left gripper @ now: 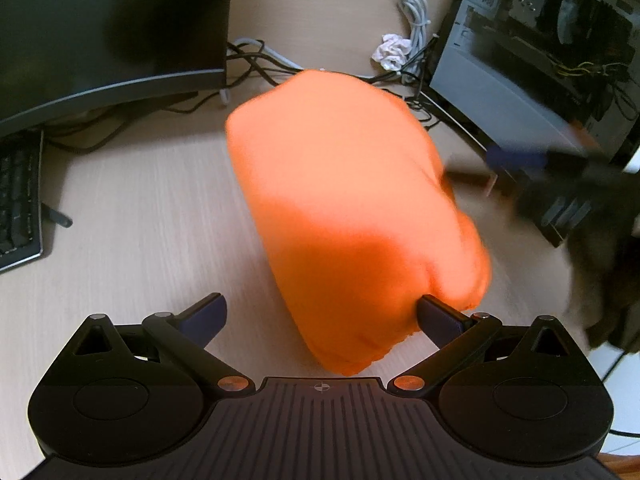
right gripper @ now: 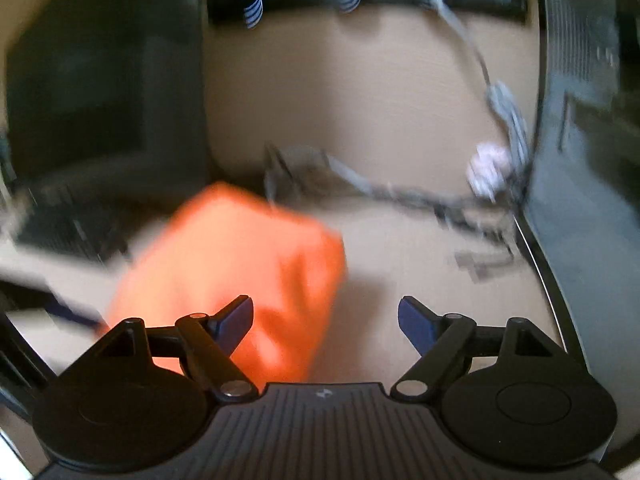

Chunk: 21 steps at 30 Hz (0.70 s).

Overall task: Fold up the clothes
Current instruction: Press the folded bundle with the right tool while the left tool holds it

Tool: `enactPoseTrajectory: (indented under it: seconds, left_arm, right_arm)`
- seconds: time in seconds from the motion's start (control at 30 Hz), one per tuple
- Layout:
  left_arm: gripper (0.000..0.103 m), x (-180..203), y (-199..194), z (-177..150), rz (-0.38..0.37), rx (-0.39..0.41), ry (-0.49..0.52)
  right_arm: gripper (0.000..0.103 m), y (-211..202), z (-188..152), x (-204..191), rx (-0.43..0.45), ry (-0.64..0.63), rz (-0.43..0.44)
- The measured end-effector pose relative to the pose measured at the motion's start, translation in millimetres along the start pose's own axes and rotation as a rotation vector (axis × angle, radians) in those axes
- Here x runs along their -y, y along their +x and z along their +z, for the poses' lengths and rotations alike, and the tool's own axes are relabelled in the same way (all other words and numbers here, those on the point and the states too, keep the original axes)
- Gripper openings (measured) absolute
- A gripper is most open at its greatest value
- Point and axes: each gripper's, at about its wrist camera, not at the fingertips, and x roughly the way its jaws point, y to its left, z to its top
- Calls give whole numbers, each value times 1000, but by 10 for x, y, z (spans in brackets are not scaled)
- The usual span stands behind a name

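While the left wrist camera looks down, the left gripper (left gripper: 322, 314) has its jaws spread wide and they hold nothing. A folded orange cloth (left gripper: 344, 208) lies on the pale wood bench (left gripper: 140, 220) in a thick bundle. Its near end sits between the two fingers, and the right finger (left gripper: 438, 318) touches the cloth's edge. A dark monitor (left gripper: 108, 24) stands at the far left, with a black keyboard (left gripper: 18, 200) just below it. Dark and grey cables (left gripper: 260, 60) run behind the cloth. A crumpled white paper ball (left gripper: 392, 51) lies near them. An open computer case (left gripper: 540, 52) stands at the far right. The other gripper (left gripper: 560, 176) shows there as a dark blur, off to the right of the cloth.

The right wrist camera is very blurry. The right gripper (right gripper: 326, 322) also has its jaws wide apart, with nothing in them. The orange cloth (right gripper: 236, 276) sits on the bench (right gripper: 400, 248) to the left, behind the left finger (right gripper: 236, 320). The right finger is over bare wood. The white paper ball (right gripper: 490, 170) and the cables (right gripper: 400, 192) lie farther back.
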Motion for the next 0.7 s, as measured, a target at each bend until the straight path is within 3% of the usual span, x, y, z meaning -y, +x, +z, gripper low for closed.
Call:
enactPoseTrajectory:
  seconds: [0.1,0.23,0.57,0.7]
  left_arm:
    - [103,5,2,7,0,-3,2]
    - [103,15,1,14,1,-5,8]
    - [103,-18,-51,-2,19,-17,-3]
    - [103,-32,-48,-14,20,-26,-8]
  right_arm:
    - [81,41,246,-132,38,59,93]
    - [80,389,258,-403,-13,53,182]
    - [82,843,-121,22,-84,25,48]
    - [82,779,-201,121,-106,93,74]
